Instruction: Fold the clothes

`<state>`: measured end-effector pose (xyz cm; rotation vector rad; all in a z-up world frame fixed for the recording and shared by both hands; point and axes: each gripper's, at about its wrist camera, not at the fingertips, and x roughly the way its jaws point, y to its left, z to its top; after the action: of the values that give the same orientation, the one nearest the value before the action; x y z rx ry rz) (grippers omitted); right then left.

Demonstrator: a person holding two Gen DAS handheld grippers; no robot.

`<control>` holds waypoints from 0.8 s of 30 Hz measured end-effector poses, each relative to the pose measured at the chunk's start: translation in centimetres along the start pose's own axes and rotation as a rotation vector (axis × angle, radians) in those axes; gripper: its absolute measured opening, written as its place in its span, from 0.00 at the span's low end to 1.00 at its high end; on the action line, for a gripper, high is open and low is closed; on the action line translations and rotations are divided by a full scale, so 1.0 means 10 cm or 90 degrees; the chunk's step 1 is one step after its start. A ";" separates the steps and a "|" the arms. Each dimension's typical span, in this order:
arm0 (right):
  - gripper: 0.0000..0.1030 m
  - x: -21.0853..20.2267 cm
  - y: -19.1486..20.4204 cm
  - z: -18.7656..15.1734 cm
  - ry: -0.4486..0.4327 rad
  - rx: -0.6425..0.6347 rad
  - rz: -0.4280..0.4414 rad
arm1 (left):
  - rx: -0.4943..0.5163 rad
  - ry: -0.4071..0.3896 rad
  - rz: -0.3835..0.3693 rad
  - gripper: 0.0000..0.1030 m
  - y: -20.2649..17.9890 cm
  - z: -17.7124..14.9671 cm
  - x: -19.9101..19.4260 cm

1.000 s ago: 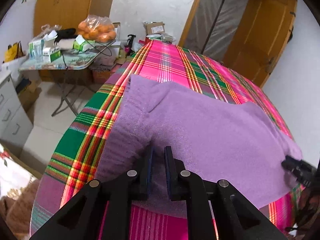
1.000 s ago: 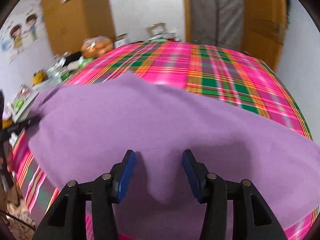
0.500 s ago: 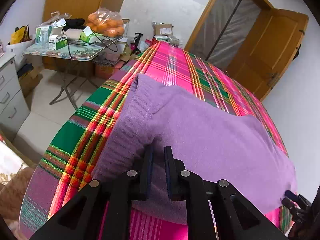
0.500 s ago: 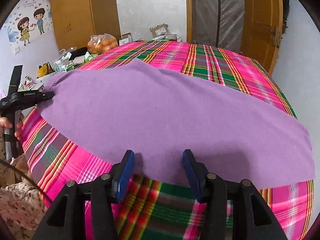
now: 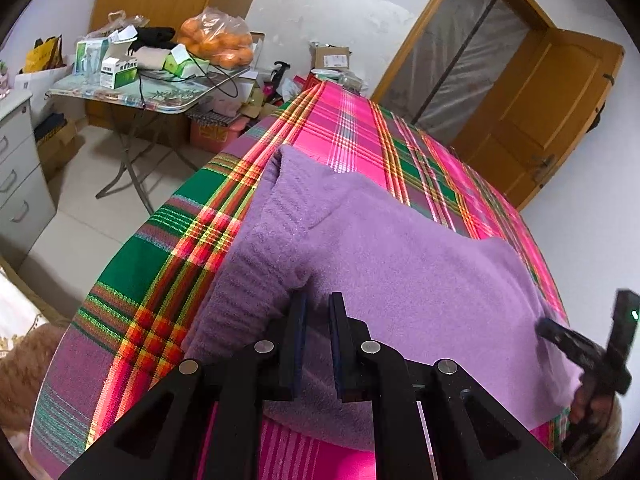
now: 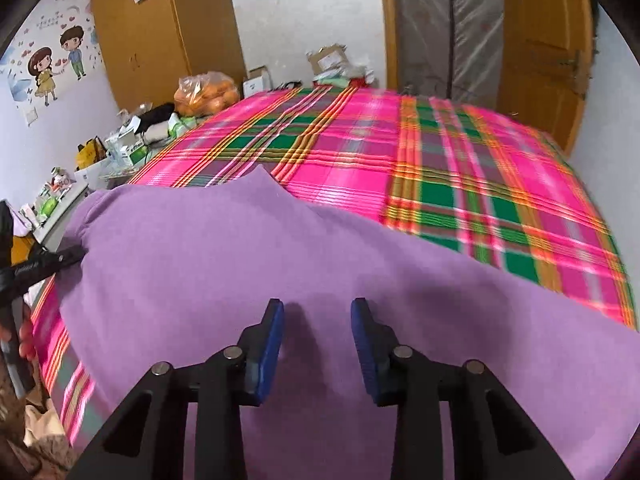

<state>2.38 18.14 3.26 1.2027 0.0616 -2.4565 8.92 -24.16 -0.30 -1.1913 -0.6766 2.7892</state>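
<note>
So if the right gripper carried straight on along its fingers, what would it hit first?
Most likely the purple sweater: the right gripper points down at it, jaws apart and just closing, with fabric filling the view ahead. Whether the pads already touch it is unclear. The plaid bedspread lies underneath.

Each fisheye camera sits just behind its own fingers, tilted down at the bed (image 5: 352,128) from close range. The left wrist view looks from one end of the purple sweater (image 5: 400,264), the right wrist view from the other; both share the sweater, plaid bedspread and doorway (image 6: 448,20).
</note>
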 end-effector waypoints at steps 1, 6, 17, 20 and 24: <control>0.31 0.07 0.00 0.07 0.004 0.000 0.000 | 0.000 0.002 -0.001 0.12 0.00 0.00 0.00; 0.19 0.35 -0.05 0.34 0.008 0.012 -0.024 | -0.001 -0.002 -0.010 0.12 0.02 0.01 0.01; 0.11 0.60 -0.27 0.61 0.013 0.067 -0.034 | -0.011 -0.003 -0.018 0.12 0.03 0.02 0.02; 0.11 0.48 -0.37 0.61 0.021 0.090 -0.029 | -0.012 -0.004 -0.018 0.12 0.04 0.01 0.01; 0.12 0.25 -0.44 0.47 0.016 0.092 -0.035 | -0.016 -0.004 -0.021 0.12 0.05 0.02 0.01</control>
<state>-4.20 20.36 3.72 1.3094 -0.0788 -2.5298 8.80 -24.62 -0.47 -1.1643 -0.7262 2.7676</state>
